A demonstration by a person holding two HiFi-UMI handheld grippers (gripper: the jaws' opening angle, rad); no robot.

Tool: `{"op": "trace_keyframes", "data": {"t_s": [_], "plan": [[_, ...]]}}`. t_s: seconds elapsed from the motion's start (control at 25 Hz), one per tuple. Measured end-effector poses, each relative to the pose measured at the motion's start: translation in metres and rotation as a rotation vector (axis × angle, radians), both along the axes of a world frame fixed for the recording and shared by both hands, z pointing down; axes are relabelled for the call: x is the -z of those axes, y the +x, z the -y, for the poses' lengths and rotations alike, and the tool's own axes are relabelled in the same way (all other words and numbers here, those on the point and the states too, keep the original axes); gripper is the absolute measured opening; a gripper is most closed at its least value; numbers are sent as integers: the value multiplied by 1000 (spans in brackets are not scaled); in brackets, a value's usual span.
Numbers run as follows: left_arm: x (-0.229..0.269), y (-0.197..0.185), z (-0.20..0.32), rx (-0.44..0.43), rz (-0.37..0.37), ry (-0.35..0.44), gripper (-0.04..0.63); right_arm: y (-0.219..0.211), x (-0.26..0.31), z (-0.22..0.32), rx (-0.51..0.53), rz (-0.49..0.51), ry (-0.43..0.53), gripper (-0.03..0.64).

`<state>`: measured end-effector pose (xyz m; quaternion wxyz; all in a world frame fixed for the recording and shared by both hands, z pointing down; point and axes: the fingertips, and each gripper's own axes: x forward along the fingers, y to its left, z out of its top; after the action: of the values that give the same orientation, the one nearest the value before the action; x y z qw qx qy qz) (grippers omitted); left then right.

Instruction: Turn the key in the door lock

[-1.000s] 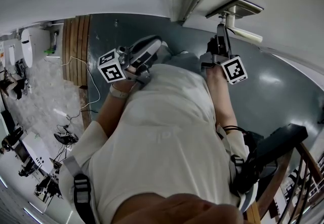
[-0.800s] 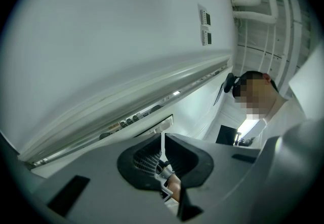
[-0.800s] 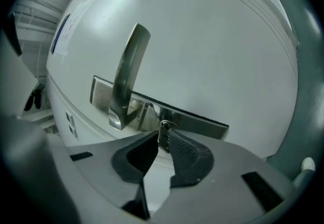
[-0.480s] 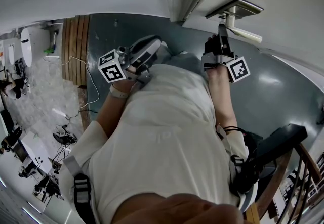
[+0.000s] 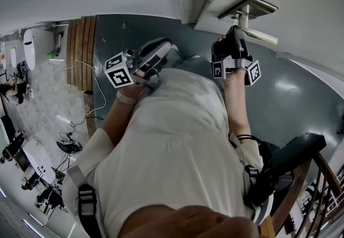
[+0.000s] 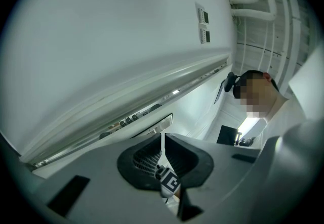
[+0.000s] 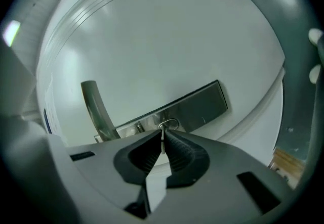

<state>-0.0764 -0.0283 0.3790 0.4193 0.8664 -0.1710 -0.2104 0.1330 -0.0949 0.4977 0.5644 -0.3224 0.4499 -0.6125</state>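
Metal key [image 7: 162,136] sits in steel lock plate [image 7: 197,105], long axis running straight into door, 12 o'clock from right gripper [image 7: 162,143]. Jaws, just closing tighter, pinch key head. Handle [image 7: 94,109] at 9 o'clock. Left gripper [image 6: 162,143]: jaws together, empty, farther off.

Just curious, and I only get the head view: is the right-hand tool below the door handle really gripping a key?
Observer: Yes. The right gripper view shows the right gripper has just closed its jaws on the key, which sits in the lock plate.
Operator: And the other tool?
Observer: In its own view, the left gripper is shut with nothing between the jaws, aimed at a white wall.
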Motion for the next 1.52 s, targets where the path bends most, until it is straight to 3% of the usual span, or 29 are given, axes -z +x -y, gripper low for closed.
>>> {"op": "trace_keyframes", "data": {"t_s": [0.16, 0.36, 0.6, 0.72, 0.8, 0.88, 0.96, 1.12, 1.2, 1.28, 1.4, 1.52], "plan": [[-1, 2, -1, -6, 12, -5, 11, -1, -4, -1, -29, 150, 23, 40], [-2, 9, -3, -20, 30, -1, 11, 1, -4, -2, -29, 160, 42, 40], [-1, 10, 3, -30, 30, -2, 11, -2, -1, -8, 7, 37, -15, 44], [3, 10, 1, -34, 20, -4, 11, -2, 13, -33, 86, -103, -39, 49], [2, 12, 2, -40, 14, -5, 11, 3, 22, -45, 140, -287, -12, 52], [0, 15, 4, -52, 9, -4, 11, 13, 27, -50, 182, -558, 21, 54], [1, 18, 6, -66, 3, -3, 11, 22, 34, -54, 214, -932, 61, 54], [7, 15, 6, -76, -6, -3, 11, 11, 56, -59, 249, -1818, 225, 54], [7, 12, 7, -70, -11, -6, 11, -5, 55, -58, 296, -2197, 329, 54], [6, 14, 9, -68, -13, -4, 11, -16, 44, -54, 362, -2515, 401, 54], [6, 14, 9, -64, -11, 3, 11, -23, 27, -50, 339, -2840, 447, 54], [3, 11, 11, -51, -17, 2, 11, -29, 17, -42, 295, -3027, 482, 54]]}}
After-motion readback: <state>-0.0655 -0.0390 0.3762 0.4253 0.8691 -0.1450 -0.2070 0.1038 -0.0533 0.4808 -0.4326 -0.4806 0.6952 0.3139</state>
